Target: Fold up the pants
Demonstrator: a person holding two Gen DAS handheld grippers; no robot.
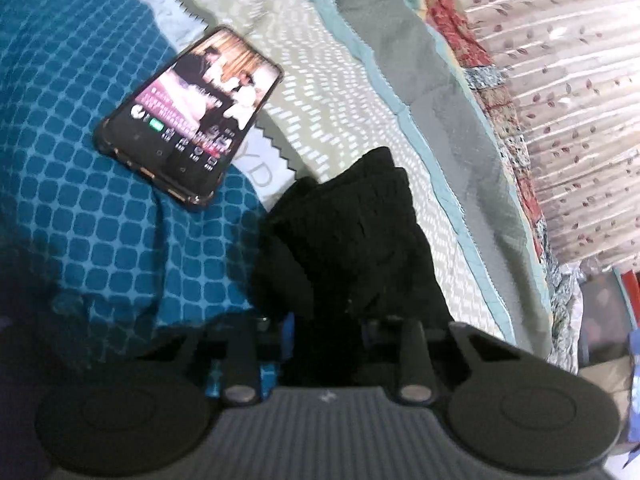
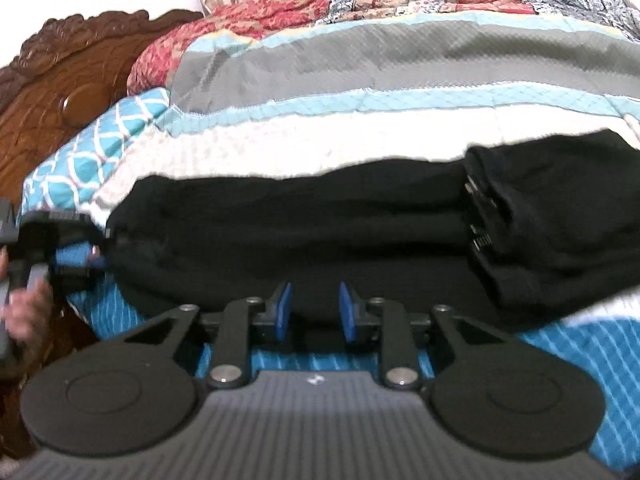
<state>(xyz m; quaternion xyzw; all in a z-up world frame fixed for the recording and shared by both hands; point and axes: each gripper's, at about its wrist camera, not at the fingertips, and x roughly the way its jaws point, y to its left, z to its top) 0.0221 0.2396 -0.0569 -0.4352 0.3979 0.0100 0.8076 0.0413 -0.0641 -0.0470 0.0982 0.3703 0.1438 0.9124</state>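
A phone (image 1: pixel 188 118) with its screen lit lies on a teal pillow with a pale grid pattern (image 1: pixel 80 160), one corner reaching over onto a cream cover with small white dashes (image 1: pixel 320 92). Beyond that cover runs a quilt in grey and light-blue bands (image 2: pixel 400 60), edged with red and floral patchwork (image 2: pixel 248 20). A beige curtain printed with small leaves (image 1: pixel 568 80) hangs behind the bed. A carved dark wooden headboard (image 2: pixel 68 92) stands at the bed's end.
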